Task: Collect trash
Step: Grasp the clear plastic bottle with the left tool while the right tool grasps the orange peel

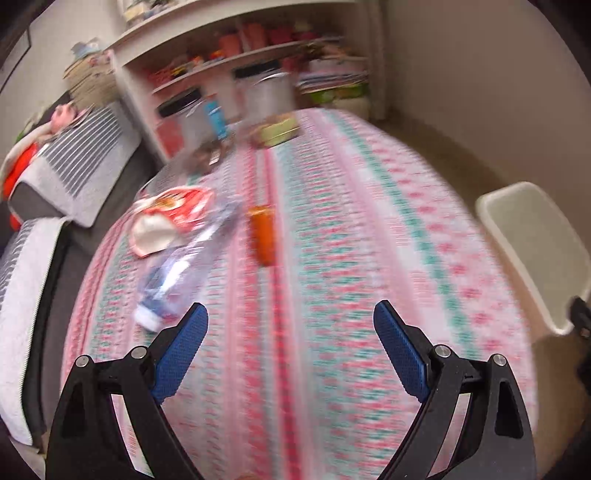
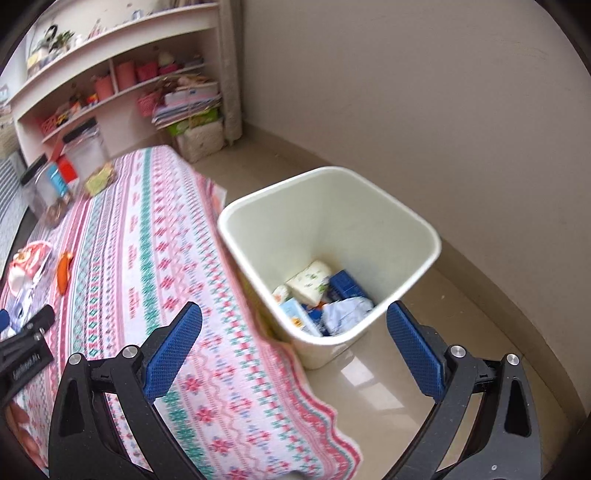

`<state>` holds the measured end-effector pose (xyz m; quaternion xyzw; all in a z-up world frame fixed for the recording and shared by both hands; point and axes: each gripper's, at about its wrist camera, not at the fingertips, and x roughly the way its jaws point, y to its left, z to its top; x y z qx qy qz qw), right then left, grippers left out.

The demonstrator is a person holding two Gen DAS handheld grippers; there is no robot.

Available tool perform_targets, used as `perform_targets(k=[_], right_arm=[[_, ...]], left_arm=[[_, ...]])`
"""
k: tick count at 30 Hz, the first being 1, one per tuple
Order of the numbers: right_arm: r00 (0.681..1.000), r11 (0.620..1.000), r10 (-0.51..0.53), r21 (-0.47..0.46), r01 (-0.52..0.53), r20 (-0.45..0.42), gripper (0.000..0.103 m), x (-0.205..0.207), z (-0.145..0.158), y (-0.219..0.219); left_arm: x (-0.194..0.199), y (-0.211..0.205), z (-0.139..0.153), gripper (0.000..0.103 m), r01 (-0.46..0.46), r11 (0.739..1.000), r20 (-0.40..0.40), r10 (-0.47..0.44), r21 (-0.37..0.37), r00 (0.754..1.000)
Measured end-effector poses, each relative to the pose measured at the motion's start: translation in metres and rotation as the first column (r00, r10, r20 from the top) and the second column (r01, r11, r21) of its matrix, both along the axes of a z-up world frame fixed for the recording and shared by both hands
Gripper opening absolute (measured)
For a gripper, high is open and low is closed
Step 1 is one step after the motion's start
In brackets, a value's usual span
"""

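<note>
Both claws were spread wide and held nothing. The left claw [image 1: 290, 321] hung over the bench covered in a pink, white and teal patterned cloth [image 1: 351, 258]; the right claw [image 2: 294, 325] hung over the bench edge, just in front of the cream square plastic bin [image 2: 424, 236].

Trash left on the bench, all toward its left side:
- crushed clear plastic bottle with a white cap [image 1: 177, 266], lying on its side just ahead of the left claw's left finger
- small orange tube-shaped item [image 1: 263, 236], lying flat just right of the bottle
- red and white crumpled snack wrapper [image 1: 173, 210], touching the bottle's far end

The bin stood on the floor, against the cloth's hanging edge. It already held a few packets and a crumpled pale blue wad [image 2: 345, 312].

Likely risks: the left view was smeared with motion blur, so a fast approach could miss. The bottle looked light and round, so it might roll or skid off the left edge if only one finger touched it. The wrapper touched the bottle and could drag along. The loose cloth could bunch or snag under a low finger. The bin sat well apart from the trash, so a weak grip could drop things during the carry.

Room: glossy beige tile floor [image 2: 369, 376], plain beige wall, white shelves [image 2: 122, 33] with pink pots and clutter, clear jars with black lids [image 2: 85, 147] at the bench's far end, and striped grey cushions [image 1: 85, 155] to the left.
</note>
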<state>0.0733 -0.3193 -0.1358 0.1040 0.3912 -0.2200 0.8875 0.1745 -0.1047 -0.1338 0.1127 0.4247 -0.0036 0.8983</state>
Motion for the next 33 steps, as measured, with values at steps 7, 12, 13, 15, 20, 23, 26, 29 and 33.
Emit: perform_targets(k=[7,12,13,15,20,23,26,29,33], right_arm=[[0.998,0.999,0.046,0.000,-0.046,-0.046,0.096,0.018,-0.008,0.023],[0.992,0.995,0.100,-0.014,-0.101,-0.075,0.096,0.034,-0.010,0.041],[0.990,0.993,0.116,-0.014,-0.118,-0.084,0.096,0.038,-0.010,0.045],[0.983,0.988,0.154,-0.017,-0.156,-0.100,0.096,0.049,-0.009,0.056],[0.958,0.964,0.262,-0.020,-0.266,-0.114,0.096,0.086,-0.006,0.086],[0.939,0.946,0.320,-0.006,-0.324,-0.126,0.096,0.116,-0.008,0.109],[0.919,0.929,0.367,0.010,-0.369,-0.142,0.096,0.144,-0.014,0.135],[0.893,0.905,0.424,0.032,-0.424,-0.149,0.096,0.169,-0.021,0.166],[0.872,0.886,0.463,0.054,-0.460,-0.161,0.096,0.196,-0.031,0.198]], left_arm=[[0.057,0.062,-0.010,0.089,-0.116,0.987,-0.031,0.120,0.112,0.992],[0.106,0.083,-0.029,0.089,-0.113,0.976,-0.115,0.136,0.186,0.984],[0.116,0.085,-0.036,0.089,-0.094,0.978,-0.159,0.125,0.187,0.979],[0.131,0.091,-0.048,0.089,-0.056,0.987,-0.236,0.092,0.152,0.968],[0.113,0.102,-0.057,0.061,0.046,0.994,-0.216,-0.023,0.103,0.976],[0.082,0.113,-0.059,0.056,0.079,0.993,-0.175,-0.063,0.088,0.983],[0.051,0.124,-0.057,0.056,0.071,0.997,-0.138,-0.066,0.037,0.988],[0.019,0.152,-0.055,0.056,0.017,1.000,-0.110,-0.019,-0.019,0.994],[-0.003,0.189,-0.049,0.056,-0.077,0.993,-0.093,0.068,-0.094,0.993]])
